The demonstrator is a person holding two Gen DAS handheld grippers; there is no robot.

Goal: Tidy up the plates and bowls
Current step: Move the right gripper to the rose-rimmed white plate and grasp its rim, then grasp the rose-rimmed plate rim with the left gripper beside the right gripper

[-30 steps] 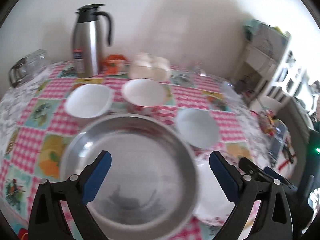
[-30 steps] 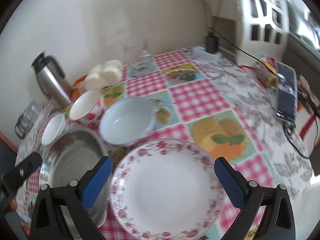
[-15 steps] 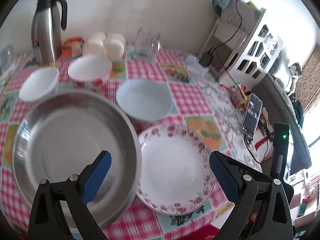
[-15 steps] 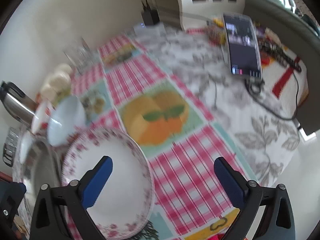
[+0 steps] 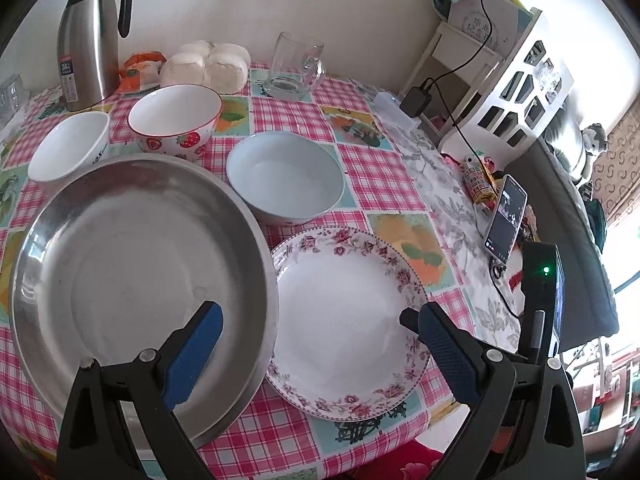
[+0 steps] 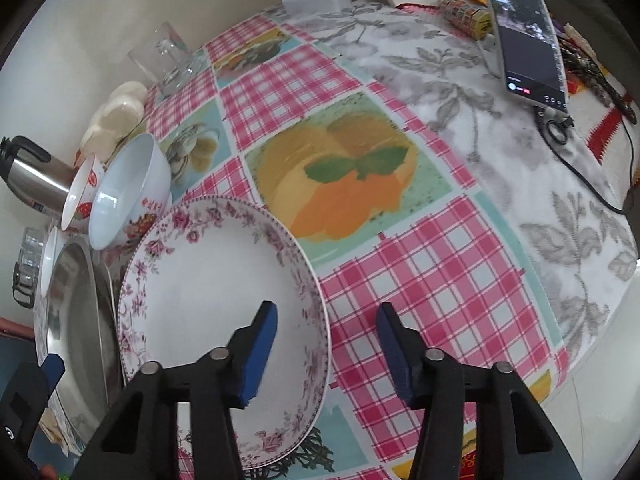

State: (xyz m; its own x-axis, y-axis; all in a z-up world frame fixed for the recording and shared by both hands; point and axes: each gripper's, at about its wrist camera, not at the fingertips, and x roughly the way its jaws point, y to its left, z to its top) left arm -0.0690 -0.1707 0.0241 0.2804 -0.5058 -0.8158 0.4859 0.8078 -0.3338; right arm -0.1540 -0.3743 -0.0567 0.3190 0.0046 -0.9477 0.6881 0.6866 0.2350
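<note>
Right claw [image 6: 326, 344] half open, jaws straddling the right rim of the floral plate [image 6: 216, 300], one pad over the plate's well, the other outside over the cloth, gripping nothing yet; looks lined up that way so a close would pinch the rim, since a flat plate offers no other hold. Left claw [image 5: 316, 344] spread wide and empty, hovering above the seam where the steel pan [image 5: 132, 264] meets the floral plate, left pad over the pan, right pad near the plate's far rim, touching neither as far as I can tell; probably waiting its turn or ready to steady the pan. Pan's edge seems to overlap or touch the plate rim just below the left claw, so lifting the plate may drag on it. Ahead of the left claw, the pale blue bowl [image 5: 285, 178] sits close to both pan and plate; further ahead and to the left, the strawberry bowl [image 5: 175, 118] and the small white bowl [image 5: 69, 146] stand side by side. All dishes spread separately on the counter [image 6: 420, 276], nothing stacked, so sorting is at its start. Thermos [image 5: 90, 36], glass mug [image 5: 295, 66], buns [image 5: 208, 65] at the back, phone [image 6: 526, 36] off to the right, out of the way
</note>
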